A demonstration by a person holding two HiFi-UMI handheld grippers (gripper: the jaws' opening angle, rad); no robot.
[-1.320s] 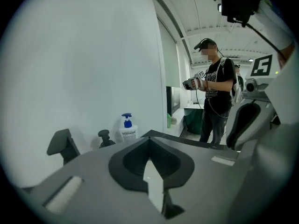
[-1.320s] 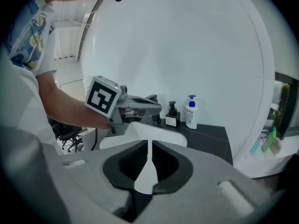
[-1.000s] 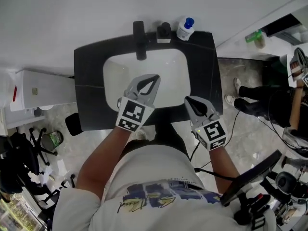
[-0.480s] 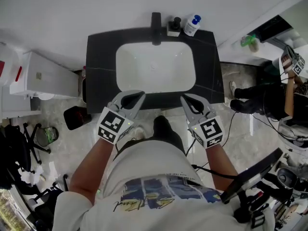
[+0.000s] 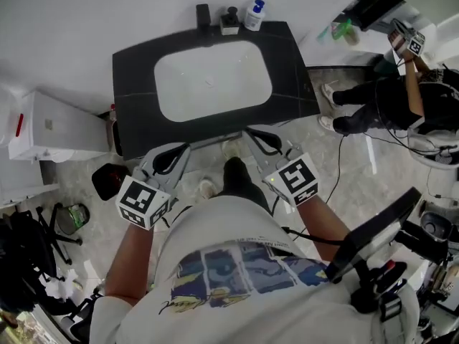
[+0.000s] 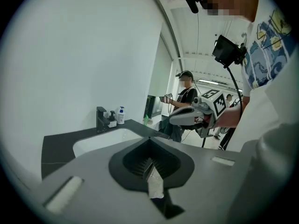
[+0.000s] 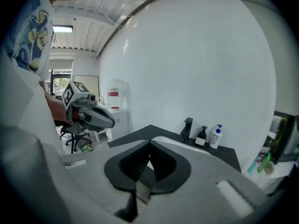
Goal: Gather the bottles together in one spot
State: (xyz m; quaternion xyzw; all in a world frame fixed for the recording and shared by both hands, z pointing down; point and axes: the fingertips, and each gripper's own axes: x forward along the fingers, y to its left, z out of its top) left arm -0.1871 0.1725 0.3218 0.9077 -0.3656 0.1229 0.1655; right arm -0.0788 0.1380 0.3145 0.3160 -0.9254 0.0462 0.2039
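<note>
Head view looks steeply down on a dark table [image 5: 133,84] with a white basin [image 5: 211,81] sunk in it. Along the table's far edge, at about 12 o'clock from the basin, stand a black faucet [image 5: 204,14], a dark pump bottle [image 5: 230,21] and a white pump bottle [image 5: 253,16] with a blue top, in that order toward 3 o'clock. The two bottles are upright and just beside each other, and the right gripper view shows a slim gap between them. A green container [image 5: 343,29] sits well apart from them at 2 o'clock, off the table on a white ledge [image 5: 326,45].

Both tools hang off the table's near edge, over the floor [image 5: 344,170]. The left hand-held gripper [image 5: 183,151] is at 7 o'clock from the basin and the right hand-held gripper [image 5: 252,133] at 5 o'clock, each pointing toward the table. In the left gripper view the jaws are pressed together at their tips with nothing between them. The right gripper view shows the same, jaws closed and empty. Neither tool touches a bottle.

A white cabinet [image 5: 50,127] stands at 9 o'clock beside the table, and another person [image 5: 387,99] in dark clothes is at 2 o'clock.
</note>
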